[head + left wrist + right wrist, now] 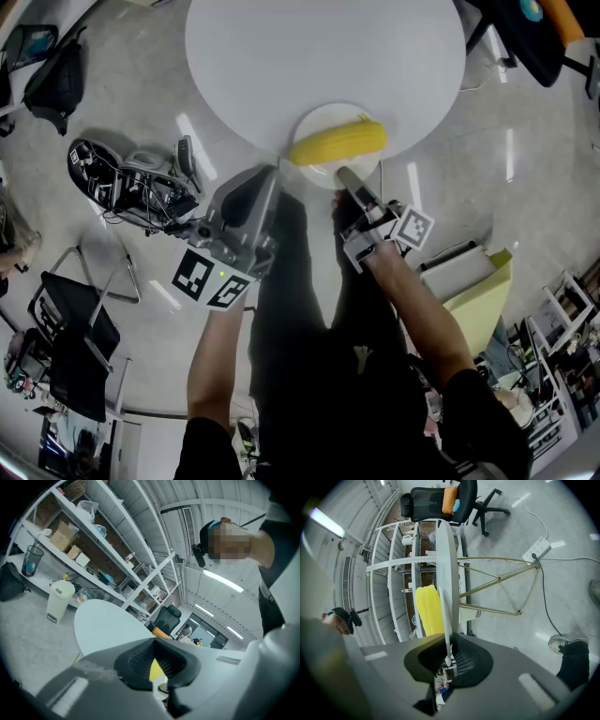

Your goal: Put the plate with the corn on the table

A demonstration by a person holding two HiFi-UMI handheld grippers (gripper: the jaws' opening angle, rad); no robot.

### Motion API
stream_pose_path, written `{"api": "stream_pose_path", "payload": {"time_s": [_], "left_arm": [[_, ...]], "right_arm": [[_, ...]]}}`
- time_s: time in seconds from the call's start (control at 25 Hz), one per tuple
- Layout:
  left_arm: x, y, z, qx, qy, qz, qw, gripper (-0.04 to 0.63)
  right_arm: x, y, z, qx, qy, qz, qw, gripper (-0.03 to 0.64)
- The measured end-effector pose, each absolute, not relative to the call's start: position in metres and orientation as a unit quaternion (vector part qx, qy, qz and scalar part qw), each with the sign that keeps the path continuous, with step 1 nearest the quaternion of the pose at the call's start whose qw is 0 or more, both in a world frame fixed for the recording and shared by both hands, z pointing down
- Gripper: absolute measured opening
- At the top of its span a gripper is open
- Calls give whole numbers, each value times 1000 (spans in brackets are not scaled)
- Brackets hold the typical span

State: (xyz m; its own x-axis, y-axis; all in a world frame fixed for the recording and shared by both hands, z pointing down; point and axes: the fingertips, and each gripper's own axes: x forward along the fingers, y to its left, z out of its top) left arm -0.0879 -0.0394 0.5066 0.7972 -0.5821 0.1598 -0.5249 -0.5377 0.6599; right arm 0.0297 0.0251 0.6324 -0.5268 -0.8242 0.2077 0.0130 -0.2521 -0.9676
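A white plate (319, 120) carrying a yellow corn cob (337, 142) sits at the near edge of the round white table (281, 56), with its near rim past the edge. My right gripper (345, 176) is shut on that near rim. In the right gripper view the plate rim (447, 639) runs edge-on between the pads, with the corn (427, 609) beside it. My left gripper (272, 178) hovers just left of the plate at the table's edge, shut and holding nothing. In the left gripper view a sliver of corn (156, 670) shows behind the left gripper (155, 643).
A black backpack (56, 75), tangled gear (131, 183) and a folded chair (75, 328) lie on the floor to the left. A yellow-green box (478, 291) stands to the right. An office chair (440, 498) and shelves (93, 550) stand beyond the table, a bin (58, 599) nearby.
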Motion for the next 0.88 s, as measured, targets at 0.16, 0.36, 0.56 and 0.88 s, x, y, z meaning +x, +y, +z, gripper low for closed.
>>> {"api": "stream_pose_path", "payload": {"time_s": [0.16,0.36,0.56,0.88], "left_arm": [[-87,-39,507,876,-314,-39,364,3],[-85,-37,508,877,-310,-38,365,3],[-79,-34,505,890,-302,-20,341,3],[-65,-26,499,899,-286,-10,333,3]], "right_arm": [[29,25,632,-383,529,-694,304,31],[30,25,634,-384,536,-688,301,31],[30,25,634,-385,536,-688,301,31],[29,28,633,-390,531,-690,299,31]]}}
